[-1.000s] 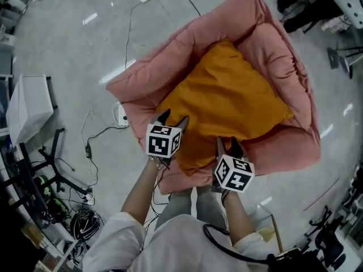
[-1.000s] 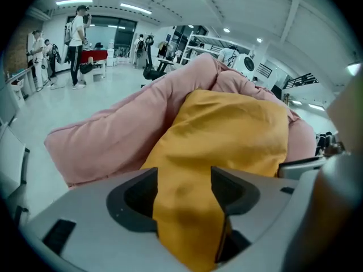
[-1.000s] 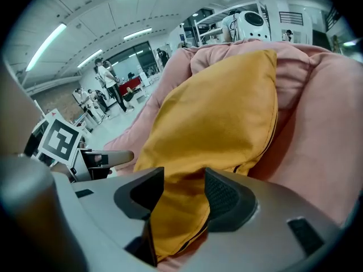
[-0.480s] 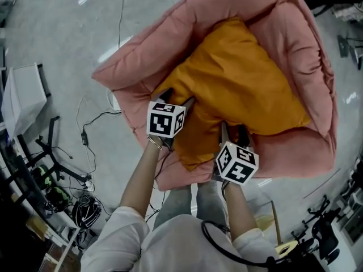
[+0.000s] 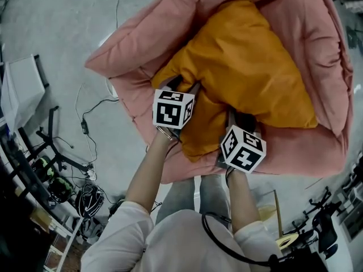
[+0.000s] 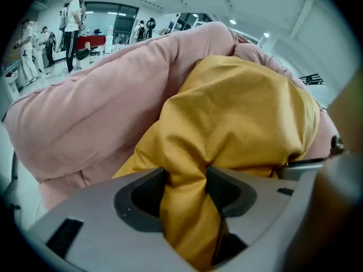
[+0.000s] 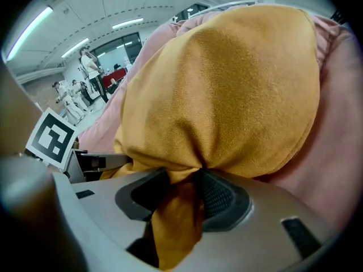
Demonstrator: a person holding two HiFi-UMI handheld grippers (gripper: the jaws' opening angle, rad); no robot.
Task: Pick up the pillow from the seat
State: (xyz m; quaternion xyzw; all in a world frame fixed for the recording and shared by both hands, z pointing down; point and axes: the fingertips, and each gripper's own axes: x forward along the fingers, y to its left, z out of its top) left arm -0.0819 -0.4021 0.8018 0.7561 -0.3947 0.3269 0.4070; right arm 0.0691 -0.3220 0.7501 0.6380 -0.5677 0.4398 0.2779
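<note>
The pillow (image 5: 249,67) lies in the seat (image 5: 136,47), cables (image 5: 84,127) to its left.

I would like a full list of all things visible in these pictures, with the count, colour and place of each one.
pillow: one, orange, lying in the seat, near edge gripped at two spots.
seat: one, pink, padded, on the floor.
floor: grey, glossy, around the seat.
cables: several, black and white, on the floor left of the seat.
people: a few, far in the background of the left gripper view.
left gripper: one, grey, black-and-white marker cube; its fingers have just been closing and pinch pillow fabric.
right gripper: one, same look; its fingers have also just been closing on pillow fabric.
arms: two, white sleeves, bottom of the head view.
</note>
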